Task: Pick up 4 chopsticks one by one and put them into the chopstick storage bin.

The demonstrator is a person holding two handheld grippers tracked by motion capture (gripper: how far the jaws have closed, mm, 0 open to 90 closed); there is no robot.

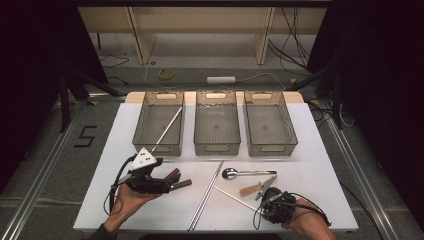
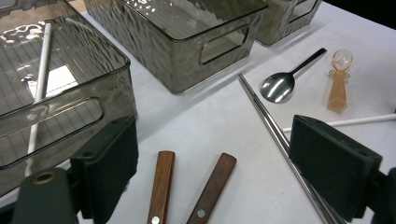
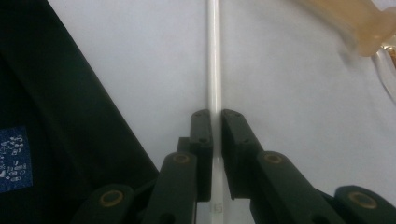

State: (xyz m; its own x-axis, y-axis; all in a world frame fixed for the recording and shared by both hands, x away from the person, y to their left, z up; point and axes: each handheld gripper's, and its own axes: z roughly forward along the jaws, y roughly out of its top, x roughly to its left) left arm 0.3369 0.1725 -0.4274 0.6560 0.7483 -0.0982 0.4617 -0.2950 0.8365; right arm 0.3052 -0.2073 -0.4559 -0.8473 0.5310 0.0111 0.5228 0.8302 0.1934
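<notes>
High view: three grey bins stand in a row on your white worktop; the left bin holds one white stick, the other two look empty. Dark floor with cables surrounds the worktop. Left gripper view: your left gripper is spread wide above two wooden handles. Right gripper view: your right gripper pinches a second white stick lying on the worktop.

Between your two hands, the metal chopsticks and white stick cross the desk. Three bins wall off the far side. You have bare desk right of the amber spoon.
</notes>
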